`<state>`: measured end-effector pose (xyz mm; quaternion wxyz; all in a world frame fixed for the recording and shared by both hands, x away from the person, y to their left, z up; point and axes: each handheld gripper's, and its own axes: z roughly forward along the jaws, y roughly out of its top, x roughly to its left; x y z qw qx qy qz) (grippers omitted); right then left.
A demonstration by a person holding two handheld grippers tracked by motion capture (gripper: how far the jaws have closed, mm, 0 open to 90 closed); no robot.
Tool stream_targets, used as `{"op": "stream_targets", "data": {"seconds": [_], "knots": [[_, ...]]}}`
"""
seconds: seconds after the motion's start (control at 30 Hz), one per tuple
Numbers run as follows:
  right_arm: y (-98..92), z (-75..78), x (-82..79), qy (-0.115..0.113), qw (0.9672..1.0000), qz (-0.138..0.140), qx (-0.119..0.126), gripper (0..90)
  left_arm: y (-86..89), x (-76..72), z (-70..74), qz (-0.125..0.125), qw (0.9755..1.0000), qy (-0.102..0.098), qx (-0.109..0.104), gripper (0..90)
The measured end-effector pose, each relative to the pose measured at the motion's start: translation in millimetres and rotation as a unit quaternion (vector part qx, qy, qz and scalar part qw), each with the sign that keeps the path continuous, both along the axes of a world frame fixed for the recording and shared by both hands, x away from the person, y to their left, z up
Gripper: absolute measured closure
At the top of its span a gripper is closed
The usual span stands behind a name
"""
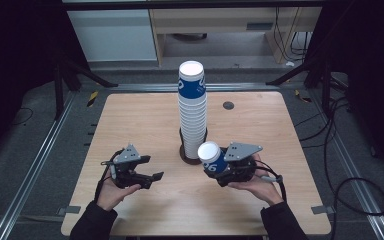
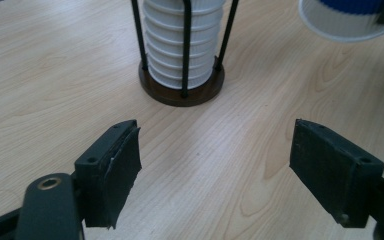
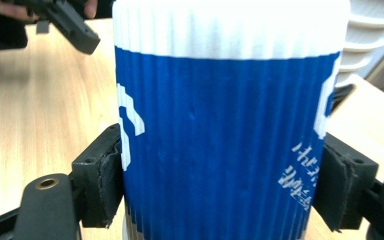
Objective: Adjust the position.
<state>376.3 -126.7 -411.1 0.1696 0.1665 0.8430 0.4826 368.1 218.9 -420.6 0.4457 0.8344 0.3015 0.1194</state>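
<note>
A tall stack of ribbed white paper cups (image 1: 192,115), the top one banded in blue, stands in a black wire holder with a dark round base (image 1: 187,157) at the table's middle. My right gripper (image 1: 215,167) is shut on a single blue-and-white cup (image 1: 211,157), tilted with its mouth toward the upper left, just right of the holder. In the right gripper view both pads press the cup (image 3: 220,135) at its sides. My left gripper (image 1: 152,176) hovers left of the holder, open with nothing between its jaws (image 2: 215,170). Ahead of it are the stack (image 2: 182,45) and the held cup (image 2: 342,20).
The wooden table (image 1: 130,120) has a small dark round grommet (image 1: 228,105) at the back right. Black frame legs and cables lie on the floor around the table. The other hand's gripper (image 3: 70,25) shows at the upper left of the right gripper view.
</note>
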Motion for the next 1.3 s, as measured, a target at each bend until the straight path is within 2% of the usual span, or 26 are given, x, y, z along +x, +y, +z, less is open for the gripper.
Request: {"op": "stream_targets", "data": {"seconds": [0.1,0.13,0.3,0.43,0.6,1.0,1.3], "knots": [[8.1,-4.7,-0.8,0.003,0.9998,0.019,-0.008,21.4,-2.0,-2.1,2.1,-0.012,0.9999,0.0,-0.002,19.8],[11.3,-8.6,-0.7,0.007,0.9996,0.025,-0.003,21.4,-2.9,-2.8,2.8,-0.014,0.9999,0.001,-0.005,19.8],[19.8,-15.7,-0.2,0.014,0.999,0.037,-0.02,21.4,-7.5,-6.1,5.8,-0.031,0.9995,0.002,-0.008,19.8],[27.6,-20.8,0.5,0.02,0.9983,0.05,-0.021,21.4,-13.0,-8.0,6.3,-0.045,0.9988,0.007,-0.014,19.7],[39.2,-30.3,1.6,0.028,0.9971,0.062,-0.034,21.3,-20.5,-9.6,6.7,-0.059,0.9981,0.012,-0.015,19.7],[57.3,-38.6,0.1,0.029,0.9951,0.081,-0.049,21.3,-41.6,-11.4,12.5,-0.087,0.9959,0.016,-0.018,19.3],[68.8,-42.9,-3.6,0.023,0.9935,0.094,-0.06,21.3,-53.7,-10.6,8.6,-0.097,0.9948,0.029,-0.003,18.5]]}}
